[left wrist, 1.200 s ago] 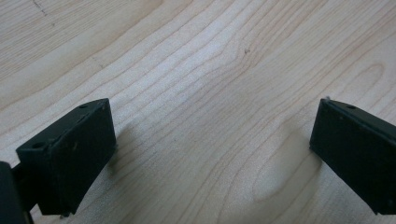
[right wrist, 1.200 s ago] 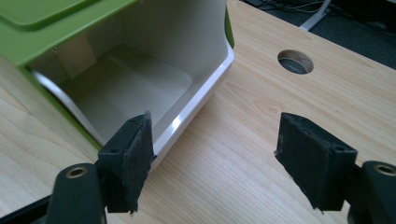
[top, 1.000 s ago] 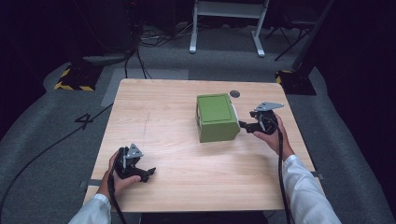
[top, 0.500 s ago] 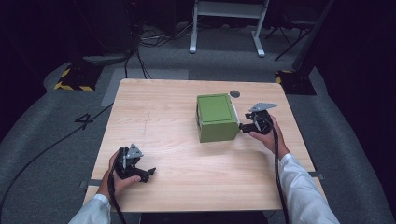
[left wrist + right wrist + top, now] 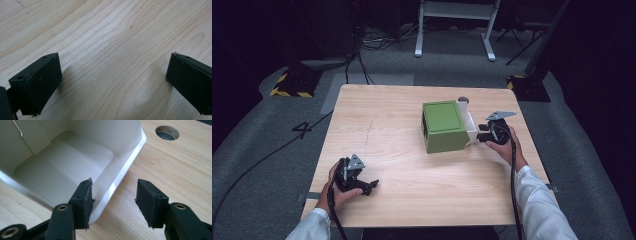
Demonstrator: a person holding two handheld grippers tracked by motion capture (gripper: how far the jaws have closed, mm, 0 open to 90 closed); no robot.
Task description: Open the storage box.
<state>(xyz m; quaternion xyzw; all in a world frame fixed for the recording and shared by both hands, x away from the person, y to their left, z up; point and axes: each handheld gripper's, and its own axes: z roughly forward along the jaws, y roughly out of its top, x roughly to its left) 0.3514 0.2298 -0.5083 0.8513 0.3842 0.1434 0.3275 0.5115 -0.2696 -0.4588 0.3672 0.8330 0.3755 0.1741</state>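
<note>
Fingers (image 5: 86,195) of your right gripper (image 5: 482,136) straddle the white plastic drawer's (image 5: 125,171) rim, closing but not yet pinching, to slide it from the green box (image 5: 443,125) far right; your left gripper (image 5: 362,186) rests spread, near left.

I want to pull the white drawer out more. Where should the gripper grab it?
Probably the thin front rim of the white drawer, coming from the table's right side. The right gripper already straddles that rim, its jaws just closing; the green box covers the rest.
</note>
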